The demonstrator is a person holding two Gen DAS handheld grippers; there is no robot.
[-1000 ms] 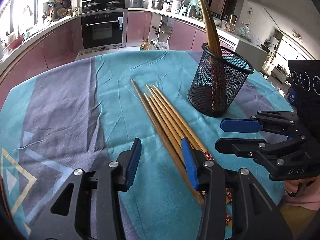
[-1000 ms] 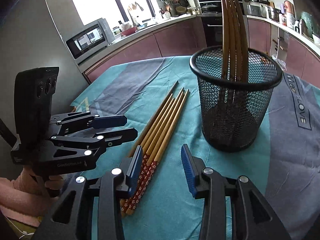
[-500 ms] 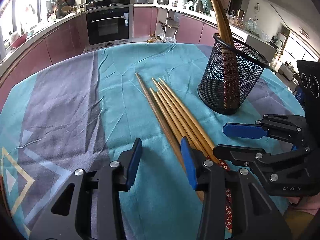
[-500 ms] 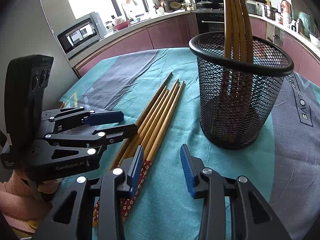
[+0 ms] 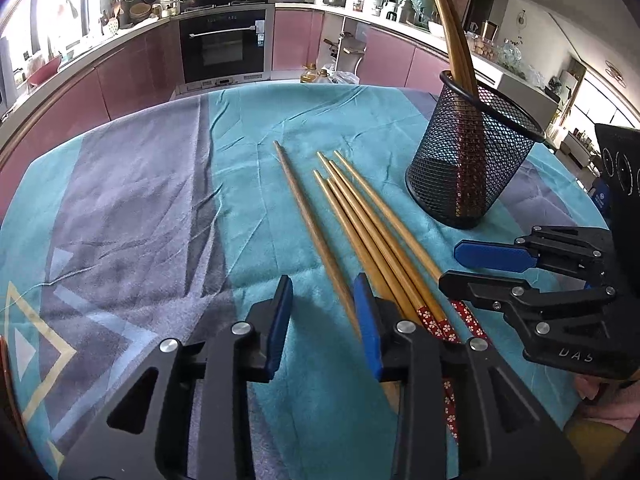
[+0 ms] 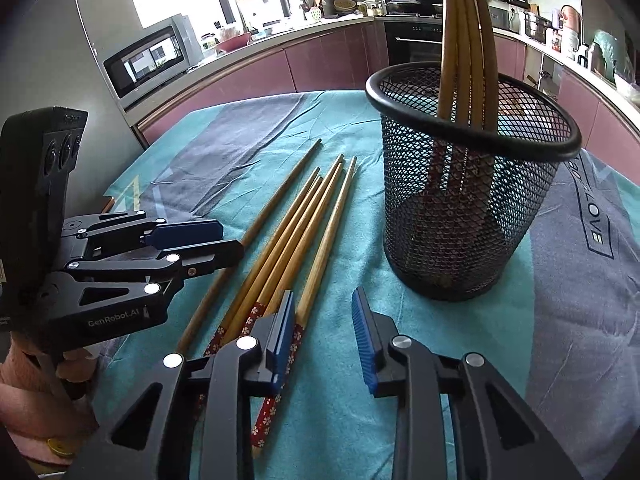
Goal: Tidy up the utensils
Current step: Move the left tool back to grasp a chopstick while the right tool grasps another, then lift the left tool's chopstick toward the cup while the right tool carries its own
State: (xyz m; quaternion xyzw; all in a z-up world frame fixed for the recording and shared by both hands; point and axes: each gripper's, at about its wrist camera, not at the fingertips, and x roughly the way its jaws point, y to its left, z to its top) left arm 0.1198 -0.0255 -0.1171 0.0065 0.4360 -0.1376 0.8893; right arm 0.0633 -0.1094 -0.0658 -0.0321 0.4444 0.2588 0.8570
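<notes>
Several wooden chopsticks [image 5: 352, 216] lie side by side on the teal tablecloth, red flowered ends toward me; they also show in the right wrist view [image 6: 288, 240]. A black mesh cup [image 5: 468, 172] stands to their right with three chopsticks [image 5: 452, 40] upright in it; the cup [image 6: 464, 208] also shows in the right wrist view. My left gripper [image 5: 324, 308] is open and empty, low over the leftmost chopstick. My right gripper [image 6: 324, 320] is open and empty, just right of the chopsticks' decorated ends.
The table carries a teal and grey cloth [image 5: 140, 208]. Behind it runs a kitchen counter with pink cabinets and an oven [image 5: 224, 44]. A microwave [image 6: 148, 56] stands at the left in the right wrist view.
Both grippers have drawn nearer the table and the chopsticks' near ends. The left one has shifted so the leftmost chopstick lies between its fingers. Both stay open.
</notes>
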